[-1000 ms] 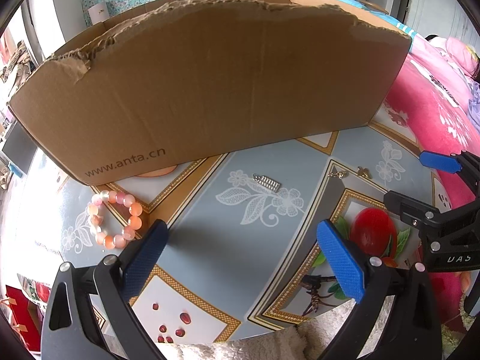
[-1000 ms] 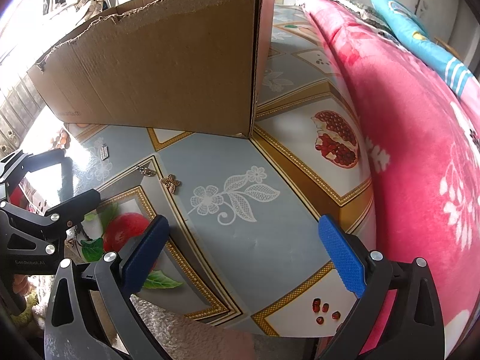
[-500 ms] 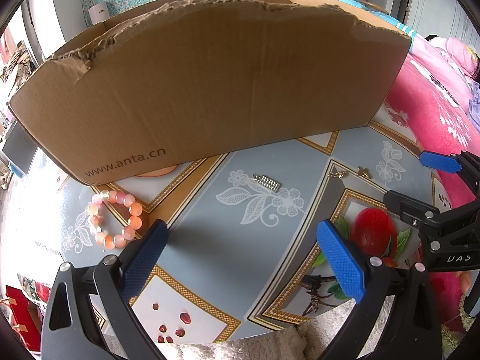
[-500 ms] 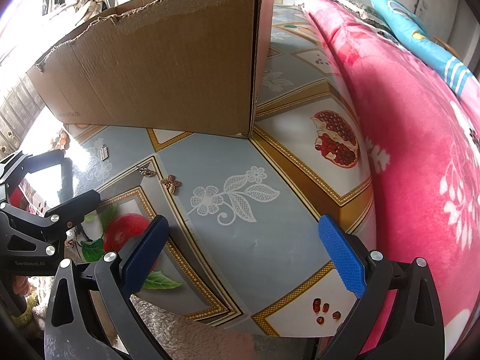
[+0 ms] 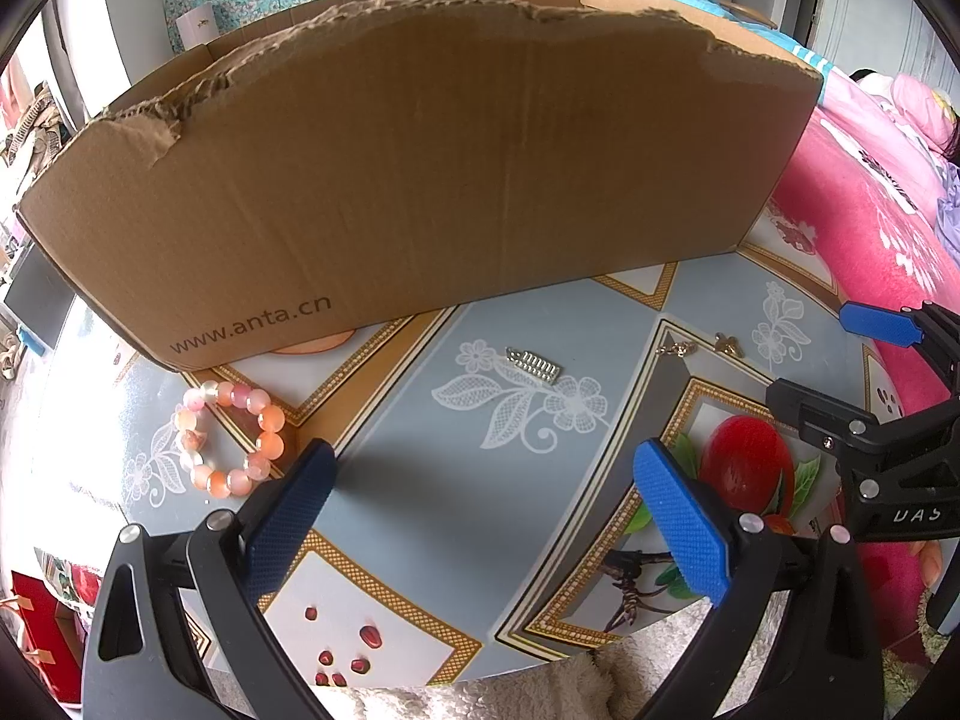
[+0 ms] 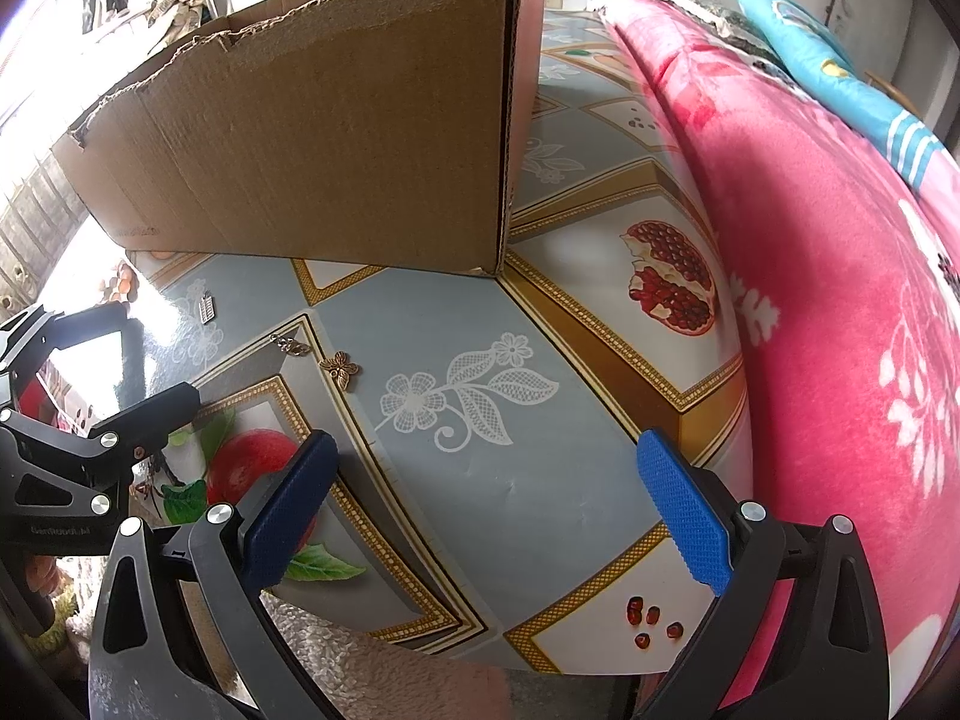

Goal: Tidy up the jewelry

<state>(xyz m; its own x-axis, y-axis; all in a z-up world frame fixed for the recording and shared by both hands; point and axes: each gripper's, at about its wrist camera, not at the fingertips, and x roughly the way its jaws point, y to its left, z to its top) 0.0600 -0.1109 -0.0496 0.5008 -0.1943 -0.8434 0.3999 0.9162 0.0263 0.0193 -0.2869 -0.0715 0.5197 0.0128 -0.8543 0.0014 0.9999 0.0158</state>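
Note:
A pink and orange bead bracelet (image 5: 228,438) lies on the patterned table just left of my left gripper (image 5: 486,474), which is open and empty. Ahead of it rests a small silver charm (image 5: 533,365). Further right lie a thin gold clasp piece (image 5: 677,349) and a bronze butterfly charm (image 5: 729,345). In the right wrist view the butterfly charm (image 6: 341,367), the clasp piece (image 6: 291,345) and the silver charm (image 6: 207,307) sit ahead and left of my right gripper (image 6: 486,468), also open and empty. A tall cardboard box (image 5: 420,180) stands behind everything; its inside is hidden.
The cardboard box (image 6: 336,138) fills the far side of the table. A pink floral blanket (image 6: 840,300) borders the table on the right. The other gripper (image 6: 90,438) shows at the left of the right wrist view. A fluffy white cloth (image 5: 540,696) lies at the near edge.

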